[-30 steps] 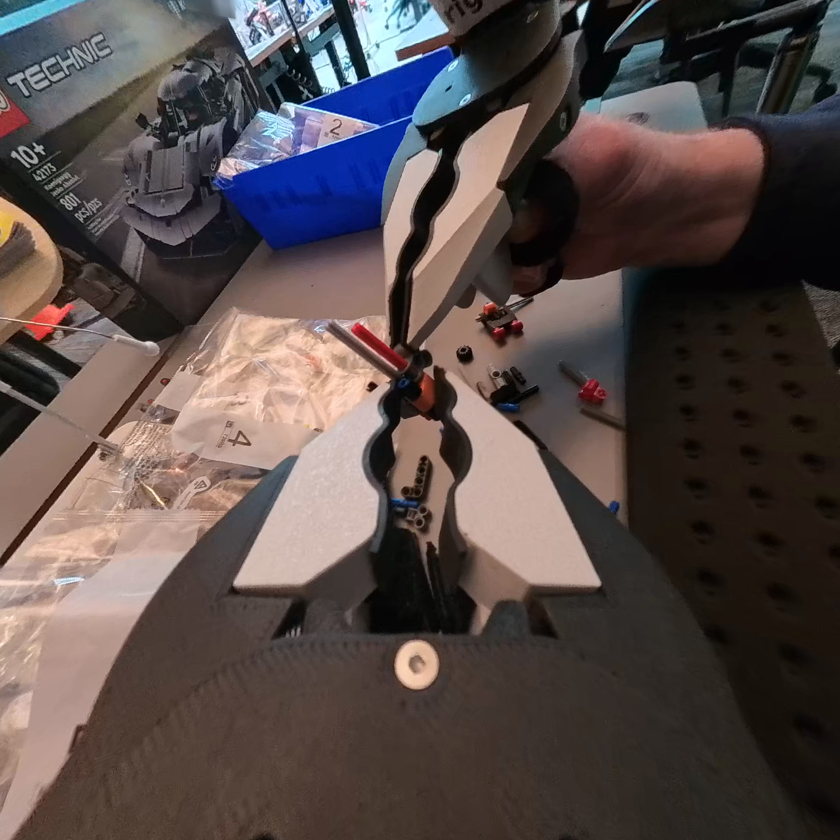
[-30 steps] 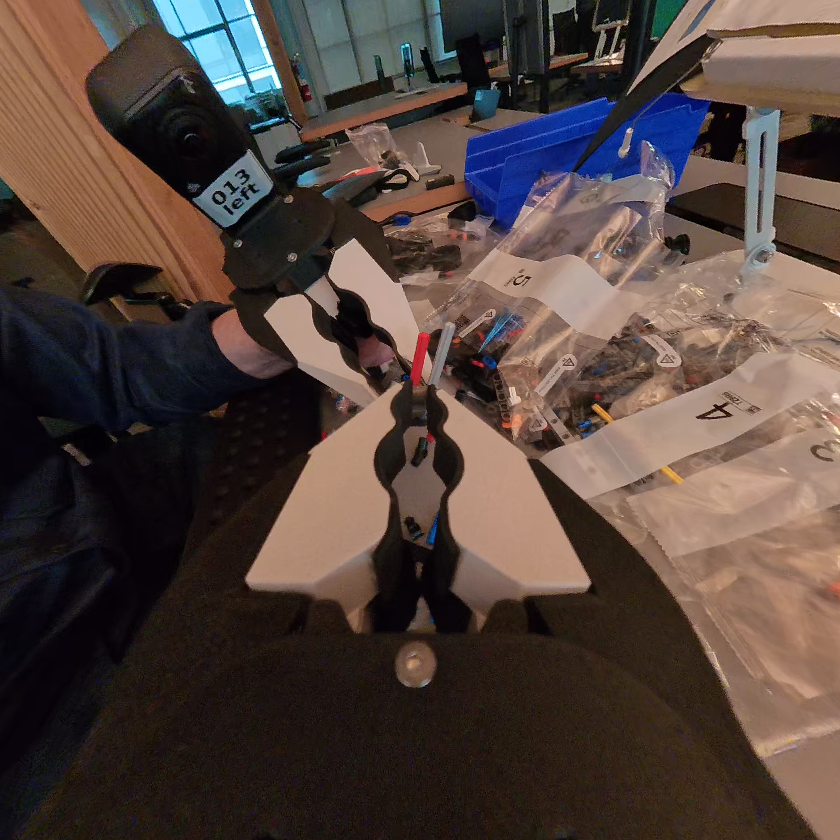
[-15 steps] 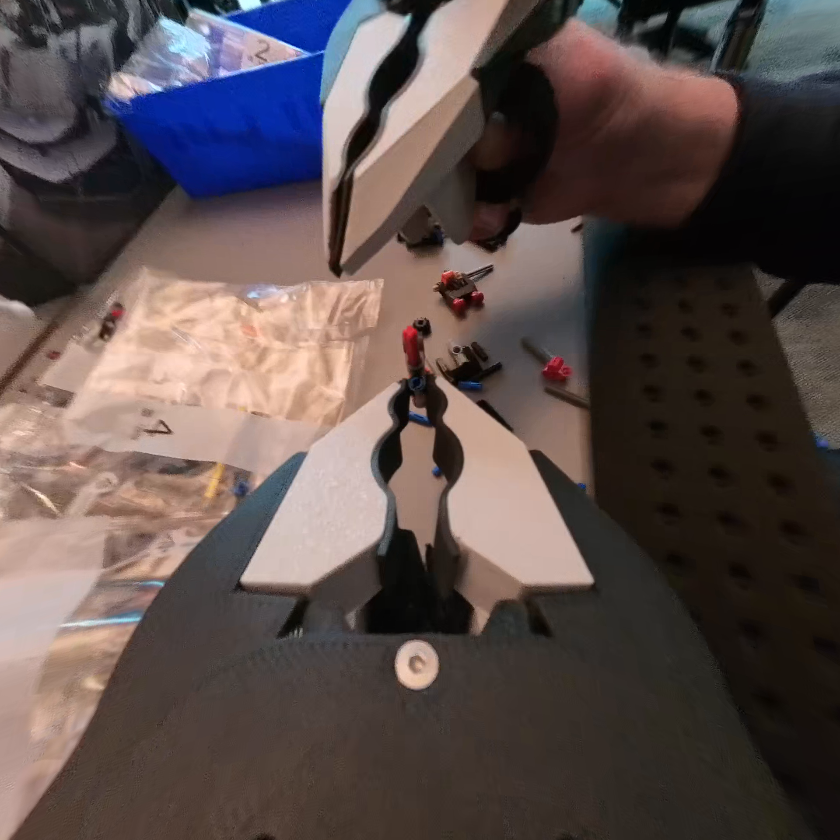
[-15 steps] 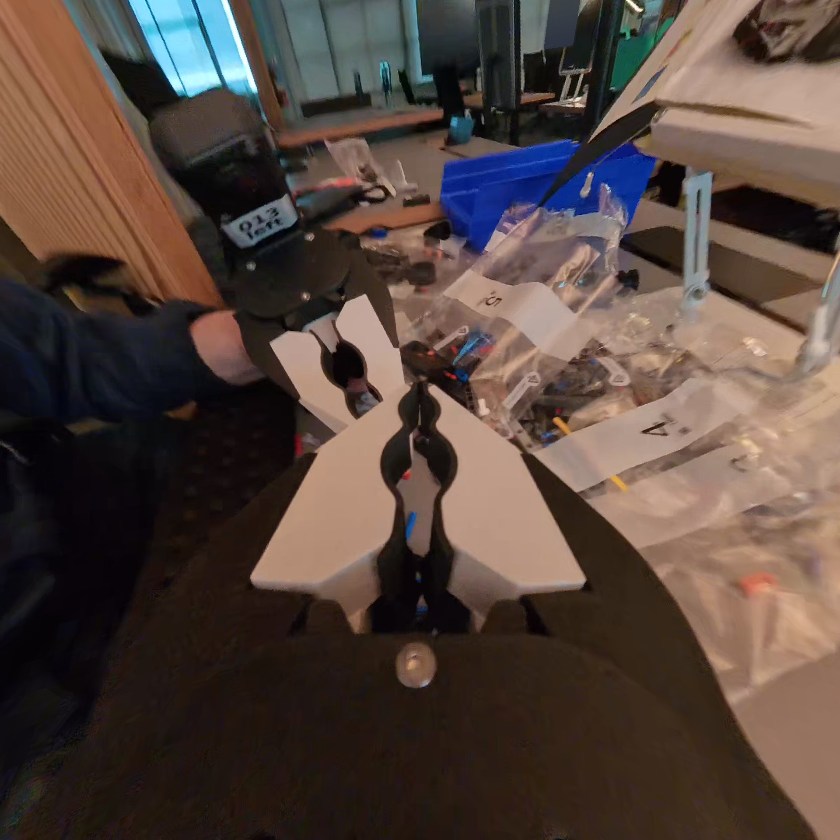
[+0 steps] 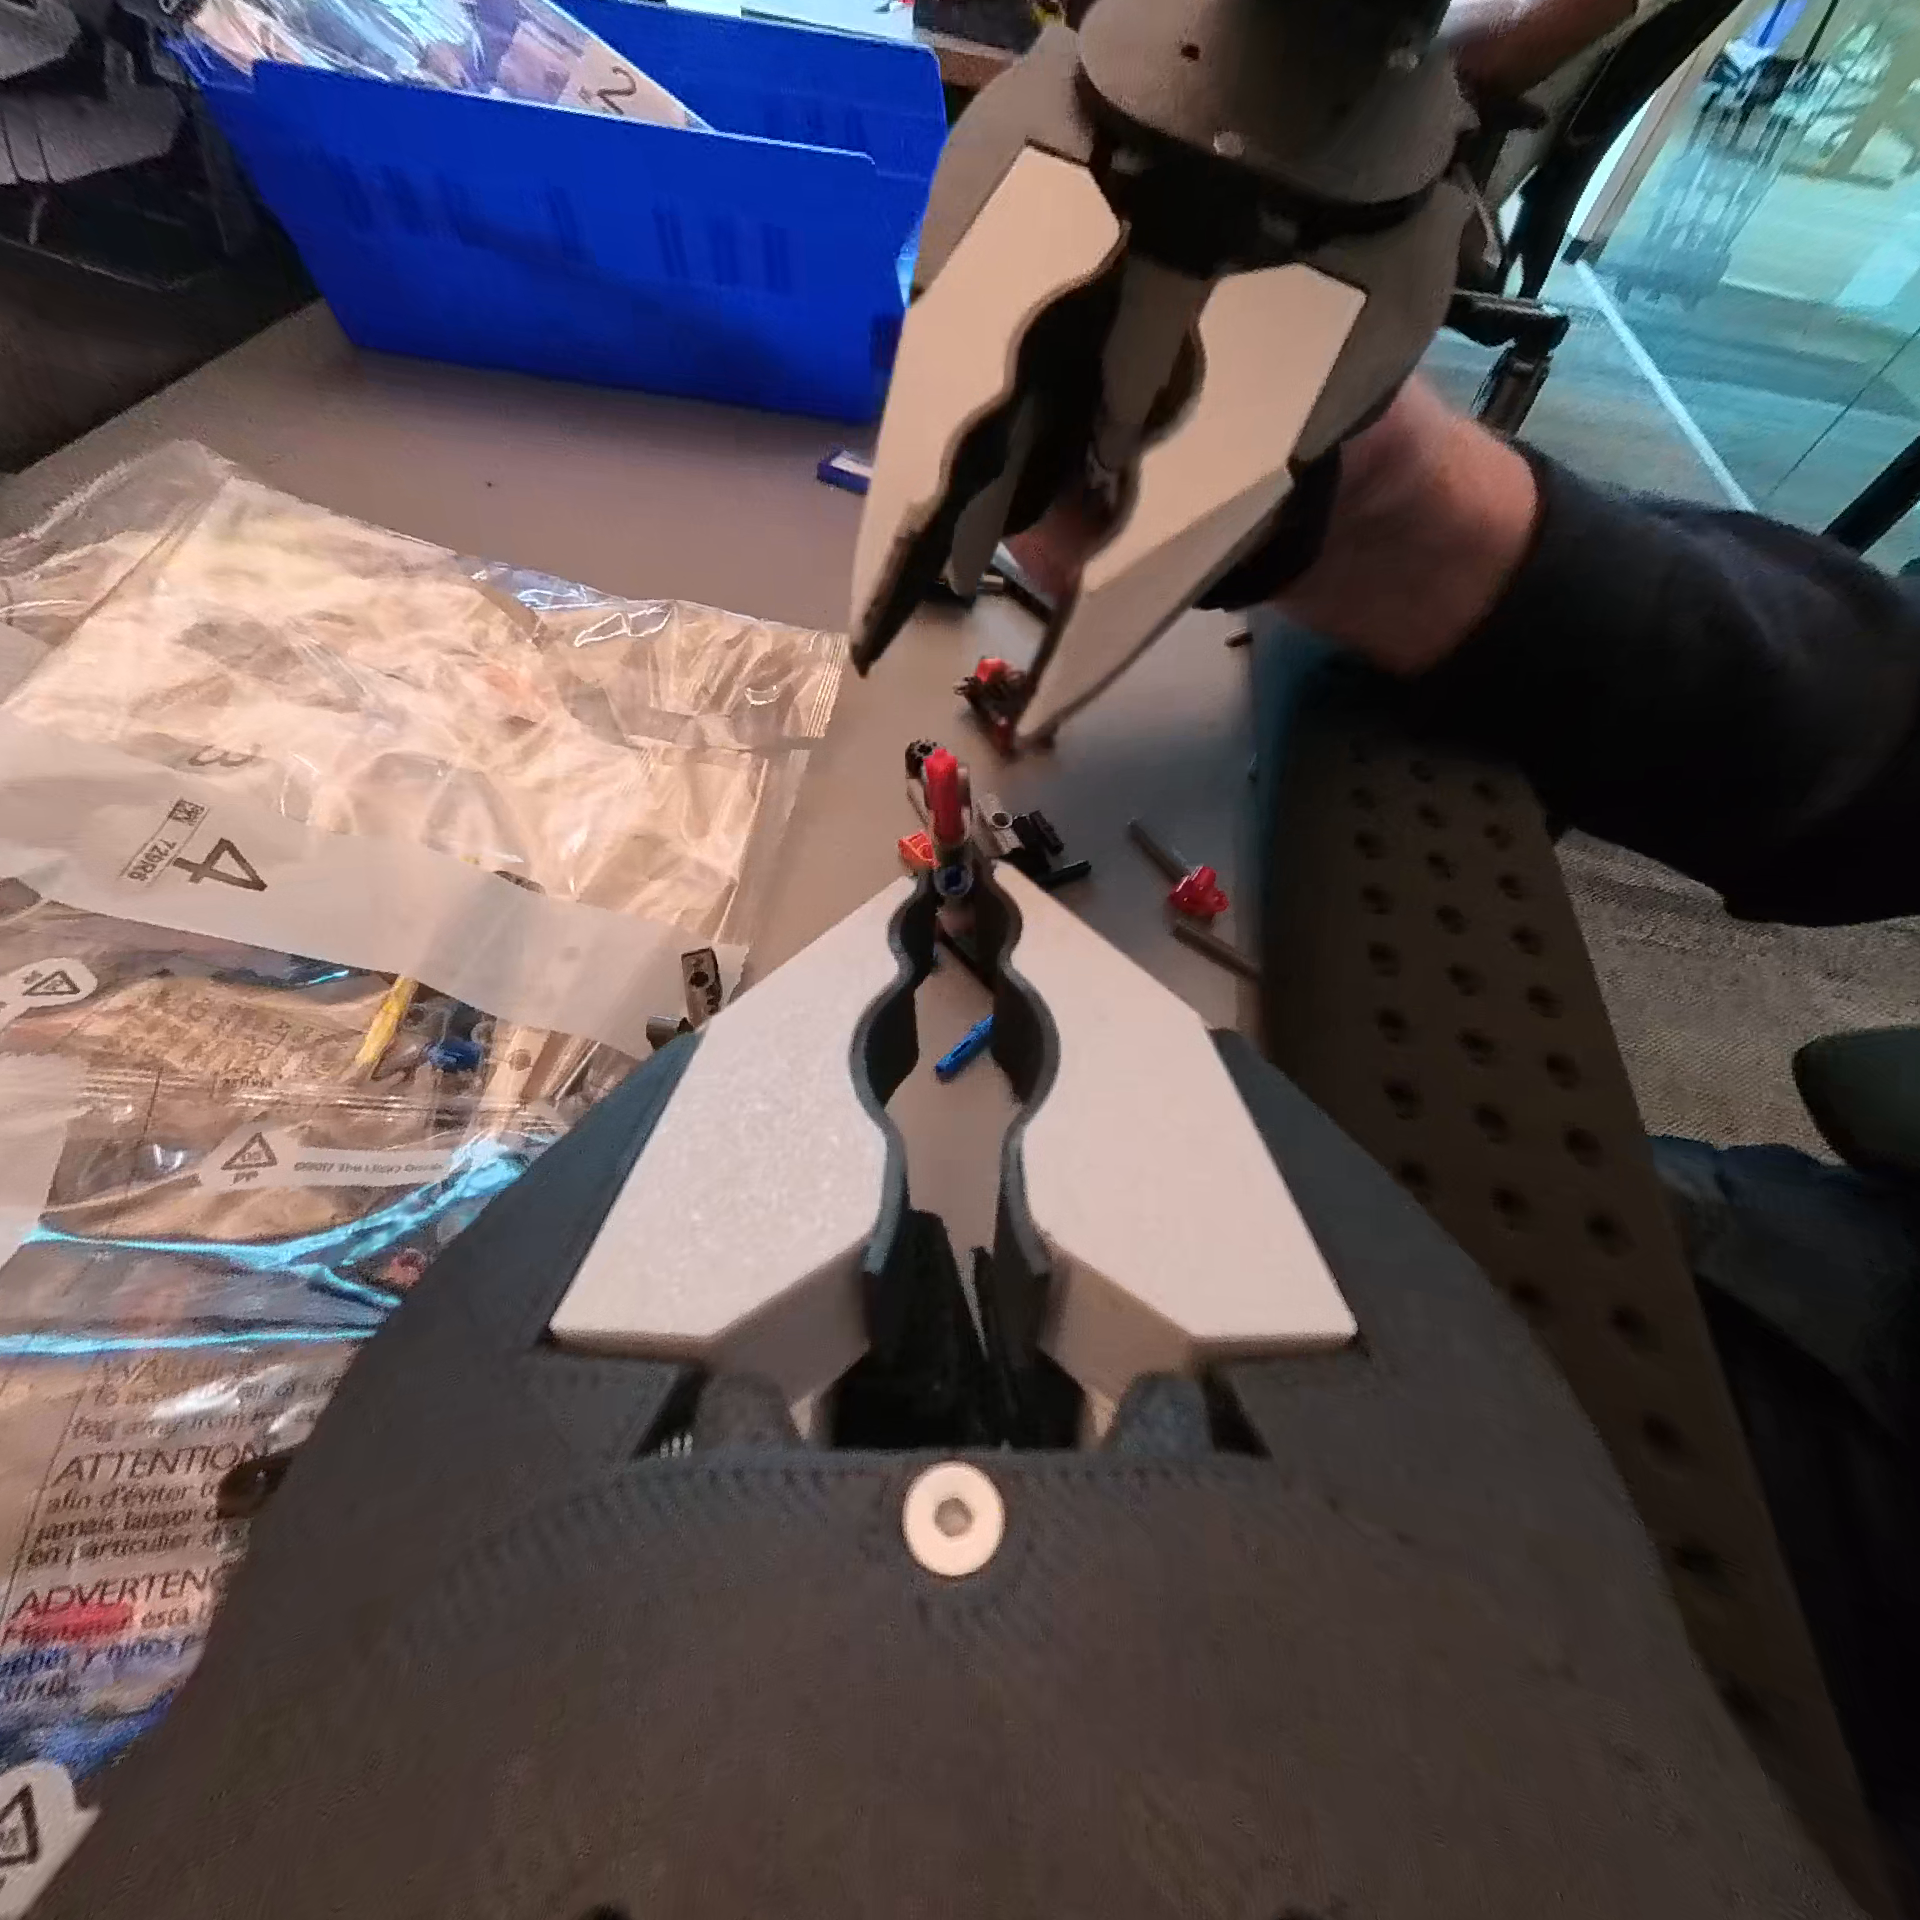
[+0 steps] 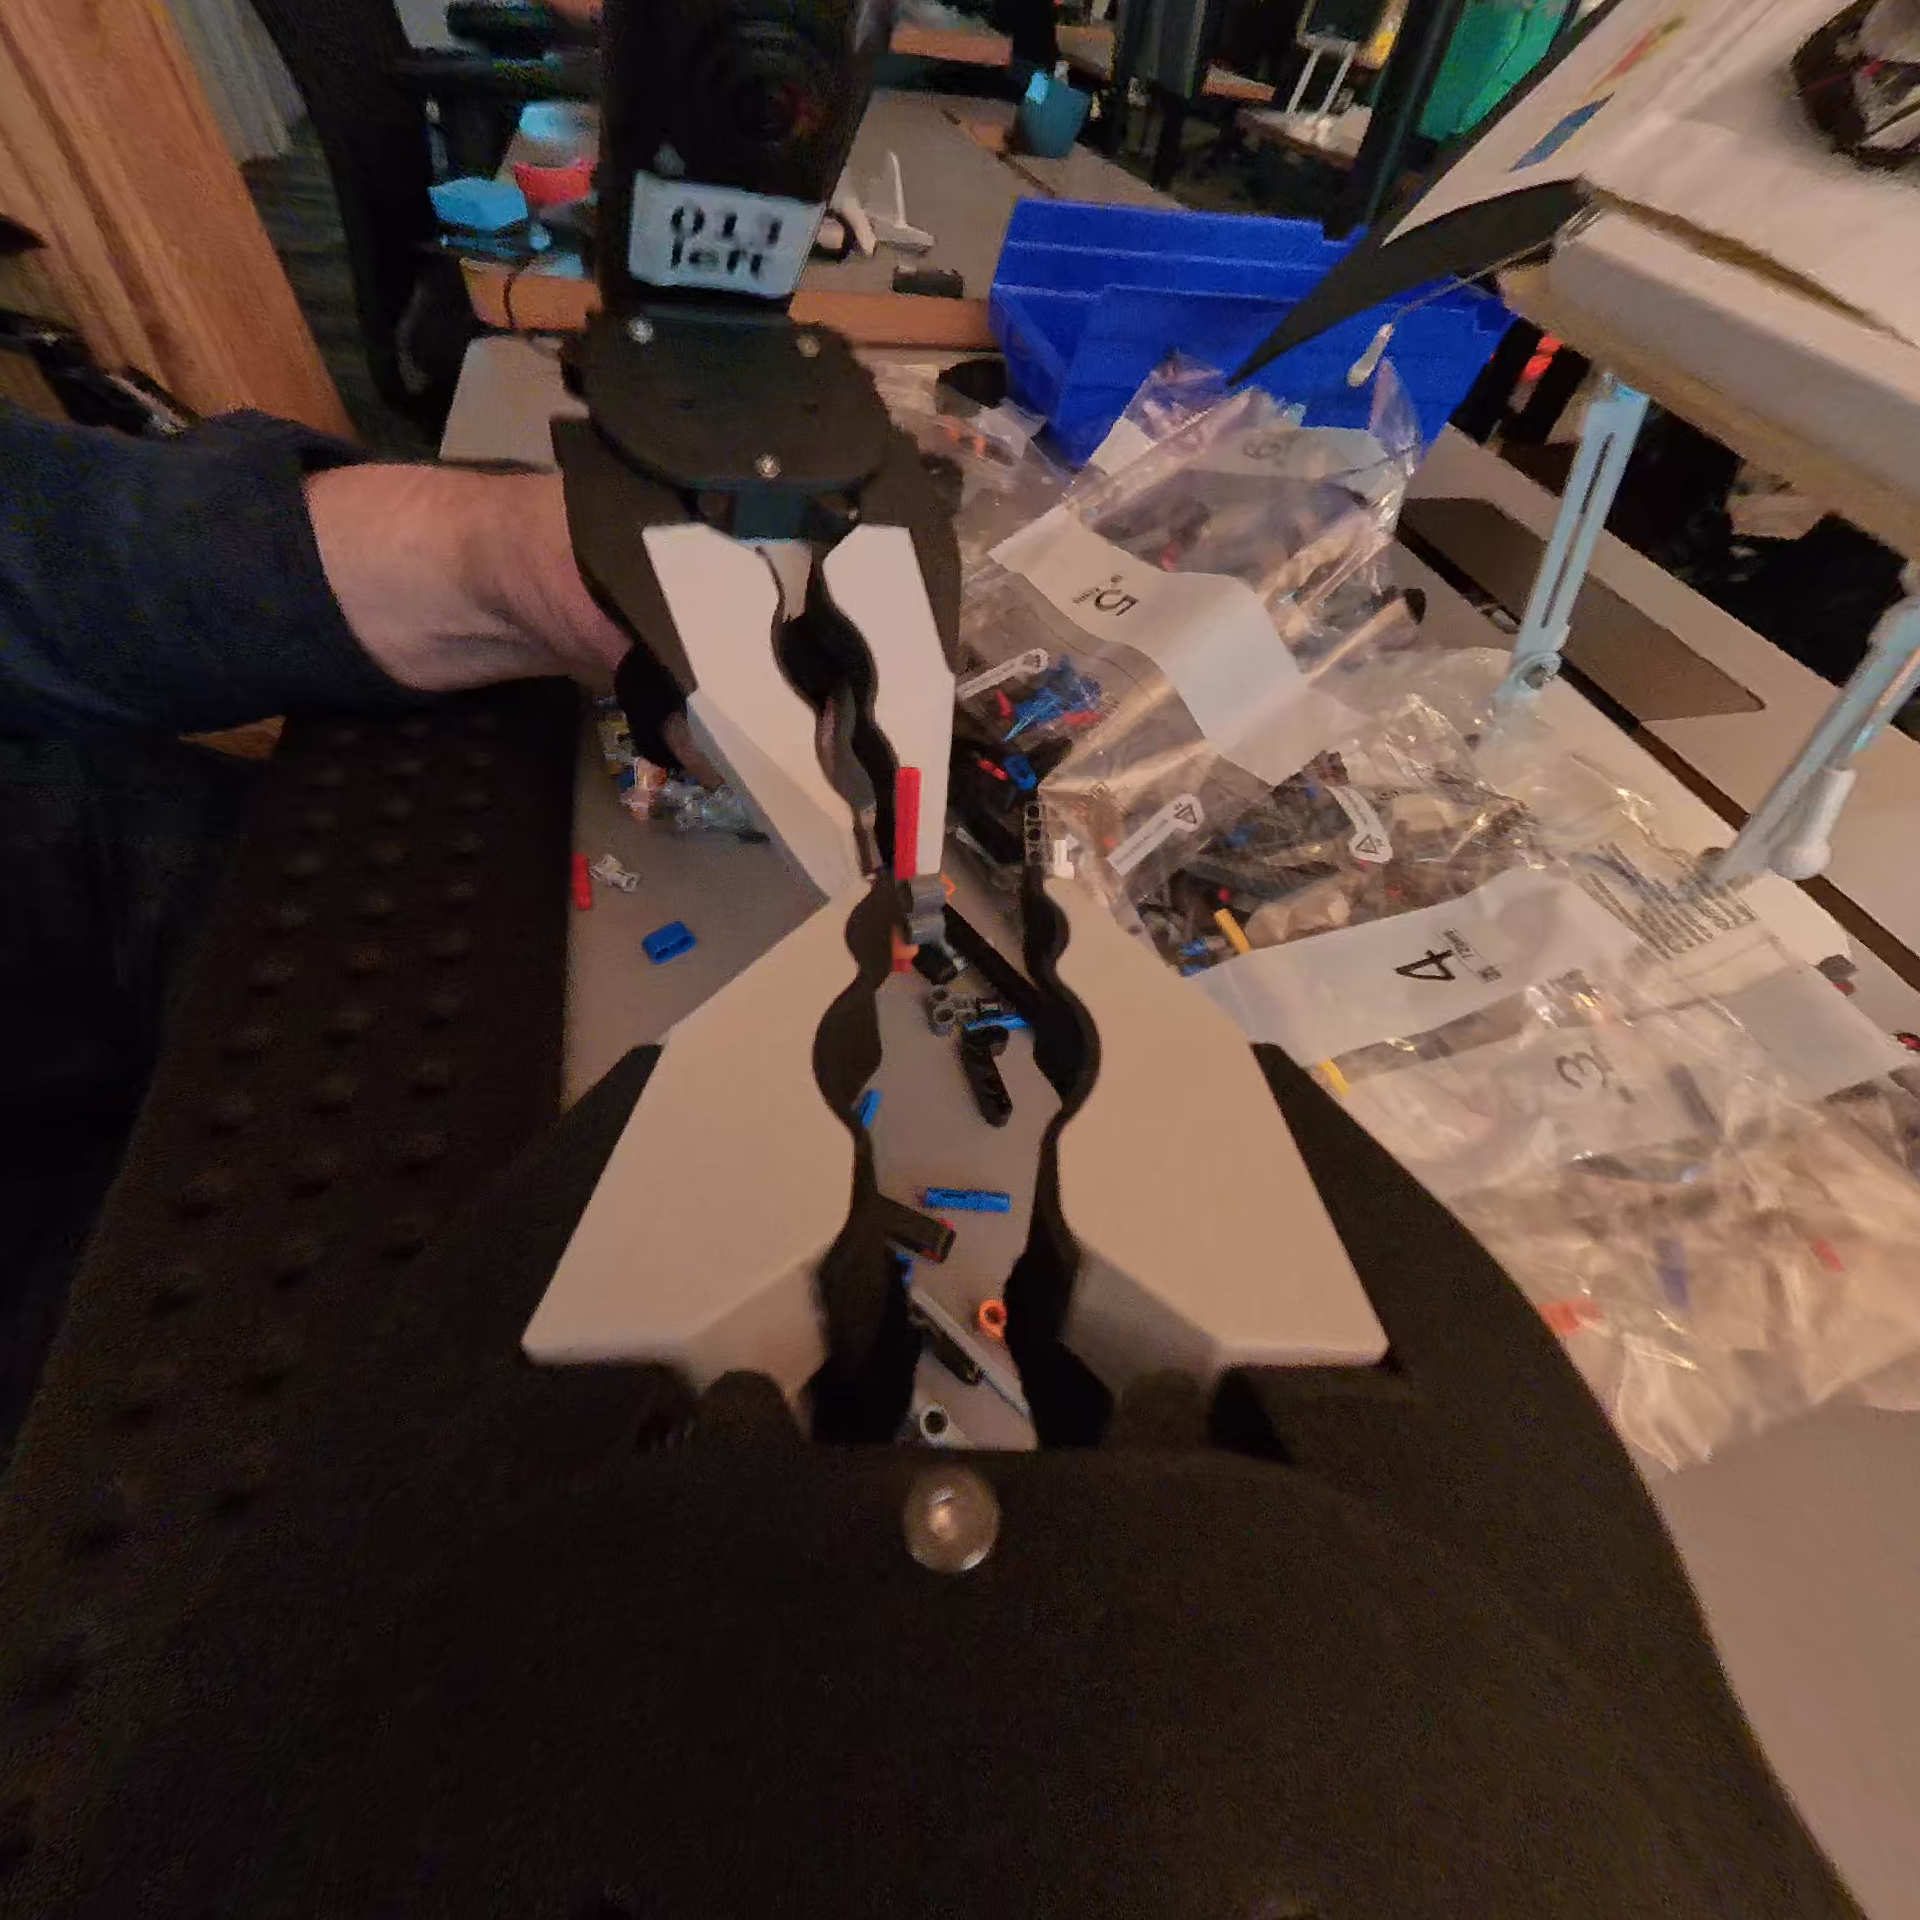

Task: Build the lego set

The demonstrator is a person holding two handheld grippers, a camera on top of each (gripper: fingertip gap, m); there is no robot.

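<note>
The left gripper [image 5: 951,883] has its fingers clamped on a small assembly with a red axle [image 5: 943,798] standing upright above the table [image 5: 582,457]. The right gripper [image 5: 951,691], fingers apart and empty, hovers just beyond, tips pointing toward it.

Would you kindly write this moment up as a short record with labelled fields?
left gripper: jaws shut on a small assembly with a red axle standing up from the tips
right gripper: jaws open, empty
relation: the two grippers' tips point at each other, close
table: loose small parts, numbered clear bags on one side
background: blue bin
</note>
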